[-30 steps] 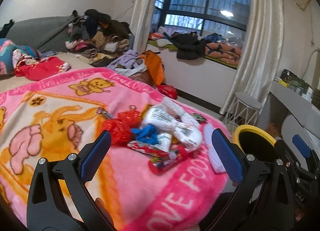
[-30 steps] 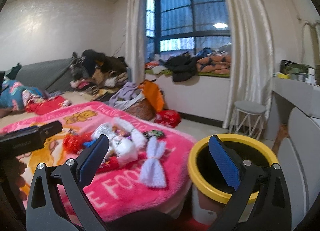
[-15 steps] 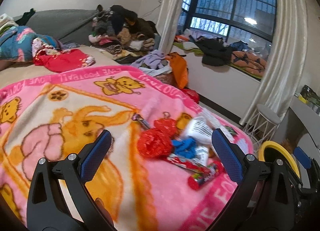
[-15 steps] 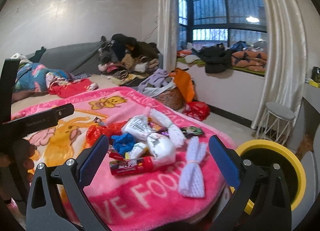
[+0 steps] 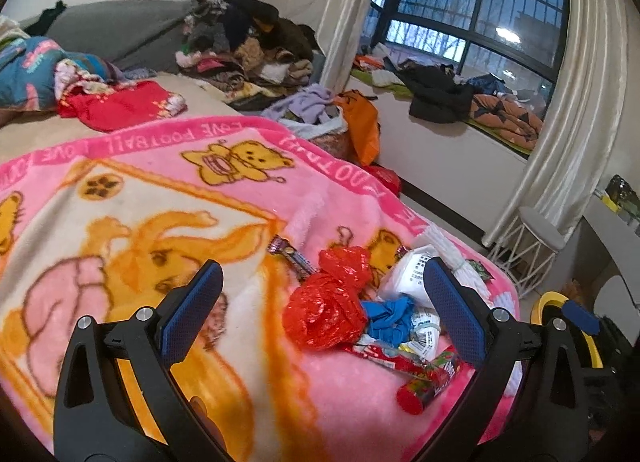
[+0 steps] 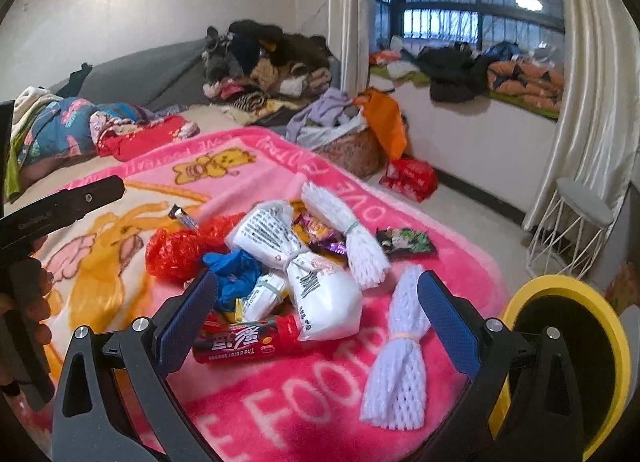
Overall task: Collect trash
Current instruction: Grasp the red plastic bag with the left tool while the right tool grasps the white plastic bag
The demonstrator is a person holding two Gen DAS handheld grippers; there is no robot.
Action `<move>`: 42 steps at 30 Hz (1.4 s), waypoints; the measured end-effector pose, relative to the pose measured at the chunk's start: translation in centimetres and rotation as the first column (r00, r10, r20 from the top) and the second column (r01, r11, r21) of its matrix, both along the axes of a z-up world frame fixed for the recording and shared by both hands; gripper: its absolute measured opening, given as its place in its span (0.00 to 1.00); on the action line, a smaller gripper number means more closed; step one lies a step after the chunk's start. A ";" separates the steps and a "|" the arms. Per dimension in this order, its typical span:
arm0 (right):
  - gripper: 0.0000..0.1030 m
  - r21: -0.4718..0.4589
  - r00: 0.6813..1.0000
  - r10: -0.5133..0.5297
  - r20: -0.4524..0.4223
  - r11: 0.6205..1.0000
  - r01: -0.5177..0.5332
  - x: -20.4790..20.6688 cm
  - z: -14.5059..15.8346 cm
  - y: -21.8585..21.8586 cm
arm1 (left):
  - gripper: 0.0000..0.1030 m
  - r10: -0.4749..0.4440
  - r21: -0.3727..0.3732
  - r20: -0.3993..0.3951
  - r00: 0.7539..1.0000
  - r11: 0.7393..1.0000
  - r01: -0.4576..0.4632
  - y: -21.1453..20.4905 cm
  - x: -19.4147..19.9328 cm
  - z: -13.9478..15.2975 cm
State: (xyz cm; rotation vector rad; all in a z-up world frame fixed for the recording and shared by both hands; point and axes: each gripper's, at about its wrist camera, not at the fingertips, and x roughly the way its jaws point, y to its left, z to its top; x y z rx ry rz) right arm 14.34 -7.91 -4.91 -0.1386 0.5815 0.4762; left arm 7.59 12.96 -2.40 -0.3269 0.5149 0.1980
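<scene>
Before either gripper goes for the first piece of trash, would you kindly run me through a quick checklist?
1. Left gripper open and empty: ok.
2. Right gripper open and empty: ok.
3. Yellow-rimmed bin open, nothing visible across its mouth: ok.
4. Red snack tube lying free at the front of the pile: ok.
5. White foam net apart from the pile, unobstructed: ok.
6. Trash hidden under the red plastic bag: cannot tell.

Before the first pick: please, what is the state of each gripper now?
Left gripper: open, holding nothing.
Right gripper: open, holding nothing.
</scene>
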 end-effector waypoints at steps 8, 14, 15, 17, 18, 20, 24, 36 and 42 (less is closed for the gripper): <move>0.94 -0.065 0.994 0.041 -0.097 0.997 -0.047 3.5 -2.6 1.9 | 0.90 -0.048 -0.105 -0.097 0.994 0.994 0.038 1.2 3.0 -3.3; 0.85 -0.085 0.987 0.019 -0.162 0.996 -0.033 5.6 -4.6 2.5 | 0.90 -0.080 -0.123 -0.132 0.988 0.990 0.063 1.3 3.8 -4.9; 0.84 -0.090 0.983 0.025 -0.182 0.995 -0.042 6.1 -5.0 2.6 | 0.90 -0.085 -0.128 -0.137 0.987 0.989 0.068 1.3 3.9 -5.1; 0.73 -0.096 0.980 0.031 -0.197 0.994 -0.050 6.4 -5.5 2.8 | 0.89 -0.098 -0.144 -0.142 0.985 0.987 0.078 1.4 4.1 -5.4; 0.70 -0.096 0.977 0.042 -0.208 0.993 -0.063 6.6 -5.8 2.9 | 0.86 -0.102 -0.148 -0.148 0.984 0.986 0.080 1.4 4.3 -5.6; 0.58 -0.103 0.975 0.048 -0.217 0.992 -0.072 6.7 -6.0 3.1 | 0.78 -0.105 -0.156 -0.161 0.981 0.984 0.080 1.5 4.4 -6.0; 0.41 -0.079 0.970 0.063 -0.235 0.993 -0.084 6.6 -6.2 2.8 | 0.53 -0.117 -0.176 -0.188 0.975 0.981 0.083 1.4 4.6 -6.6; 0.35 0.054 0.988 0.036 -0.148 0.998 -0.028 4.2 -2.6 0.3 | 0.14 -0.143 -0.126 -0.099 0.985 0.983 0.130 0.1 2.9 -3.8; 0.35 0.097 0.992 0.009 -0.126 0.995 0.004 2.9 -0.9 -1.5 | 0.13 -0.179 -0.086 -0.034 0.983 0.981 0.176 -1.4 2.1 -0.8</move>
